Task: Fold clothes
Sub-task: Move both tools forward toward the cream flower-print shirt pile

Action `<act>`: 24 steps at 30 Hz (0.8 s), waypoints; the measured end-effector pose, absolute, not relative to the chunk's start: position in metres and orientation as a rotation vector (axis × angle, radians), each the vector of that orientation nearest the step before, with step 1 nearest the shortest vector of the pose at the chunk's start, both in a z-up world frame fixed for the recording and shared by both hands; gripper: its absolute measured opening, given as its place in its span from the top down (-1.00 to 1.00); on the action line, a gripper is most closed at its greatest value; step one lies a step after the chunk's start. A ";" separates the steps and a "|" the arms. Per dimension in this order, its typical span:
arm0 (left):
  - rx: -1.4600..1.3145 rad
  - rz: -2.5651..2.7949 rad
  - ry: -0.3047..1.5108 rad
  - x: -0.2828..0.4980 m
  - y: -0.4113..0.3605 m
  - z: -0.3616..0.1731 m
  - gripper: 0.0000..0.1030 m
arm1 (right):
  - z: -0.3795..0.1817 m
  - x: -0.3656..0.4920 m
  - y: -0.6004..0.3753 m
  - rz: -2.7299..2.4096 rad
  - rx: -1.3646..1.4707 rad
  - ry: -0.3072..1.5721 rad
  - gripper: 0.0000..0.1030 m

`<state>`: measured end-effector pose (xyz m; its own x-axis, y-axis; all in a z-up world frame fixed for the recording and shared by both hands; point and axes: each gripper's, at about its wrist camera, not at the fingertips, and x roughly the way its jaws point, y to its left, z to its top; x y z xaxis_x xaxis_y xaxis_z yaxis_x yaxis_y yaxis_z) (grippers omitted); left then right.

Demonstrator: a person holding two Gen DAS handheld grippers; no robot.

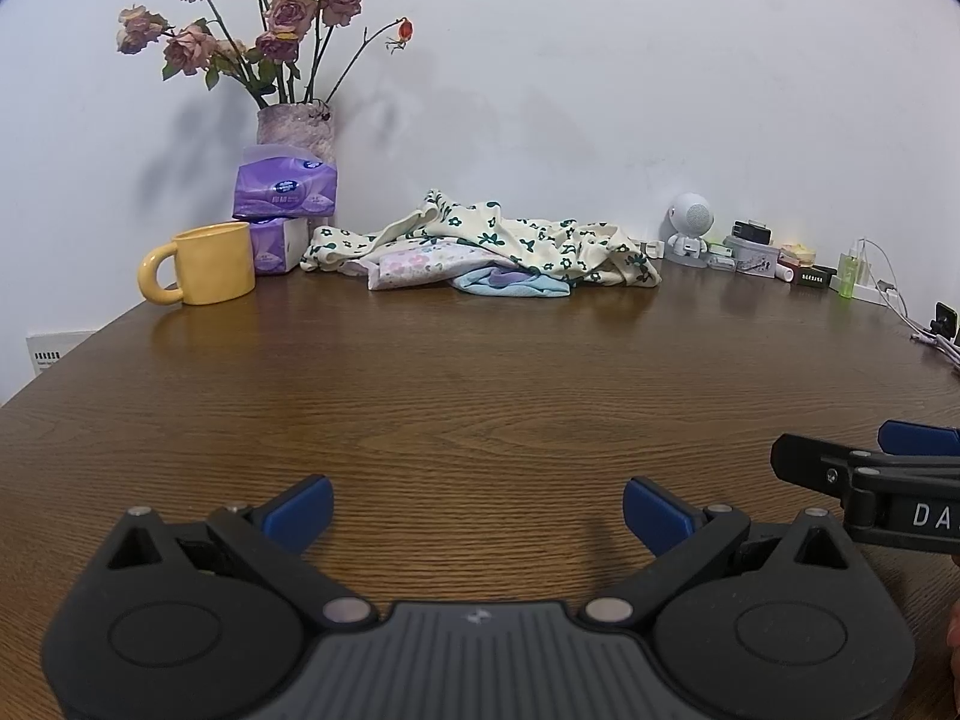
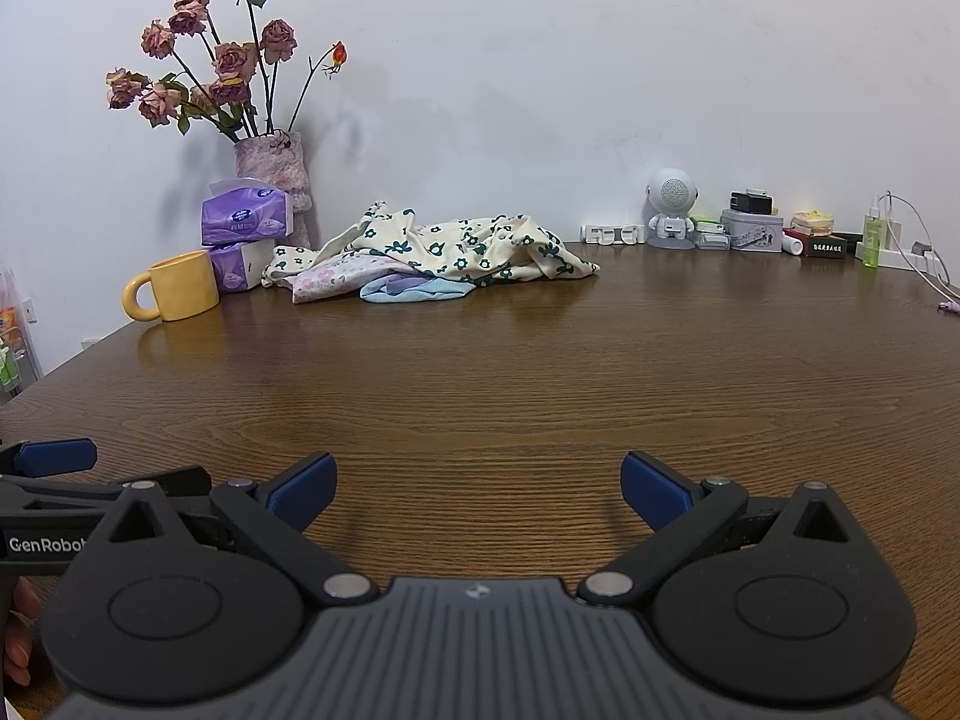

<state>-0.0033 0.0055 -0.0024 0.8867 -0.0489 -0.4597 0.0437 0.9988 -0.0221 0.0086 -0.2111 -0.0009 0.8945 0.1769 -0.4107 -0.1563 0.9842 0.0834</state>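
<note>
Both my jaws wide apart, holding nothing | clothes pile (image 1: 480, 252) on table (image 1: 480, 396), just beside yellow mug (image 1: 207, 264) | reaching carelessly, I might bump the mug over

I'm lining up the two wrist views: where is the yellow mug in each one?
Left wrist: yellow mug at mid-left, beside the tissue packs.
Right wrist: the mug again at mid-left, a little lower.
Shared landmark: the clothes pile to its right, by the wall.
</note>
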 end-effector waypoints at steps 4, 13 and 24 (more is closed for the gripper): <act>-0.012 -0.049 0.477 -0.004 0.006 -0.003 -1.00 | -0.001 0.009 -0.211 0.173 0.049 0.430 -1.00; -0.013 -0.049 0.479 -0.003 0.006 -0.002 -1.00 | -0.001 0.009 -0.211 0.175 0.047 0.433 -1.00; -0.039 -0.096 0.485 0.002 0.009 0.006 -1.00 | 0.000 0.030 -0.213 0.258 0.067 0.536 -1.00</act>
<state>0.0023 0.0095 0.0060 0.8801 -0.1015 -0.4638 0.0829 0.9947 -0.0604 0.0299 -0.2133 -0.0003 0.8286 0.2599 -0.4958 -0.2251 0.9656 0.1298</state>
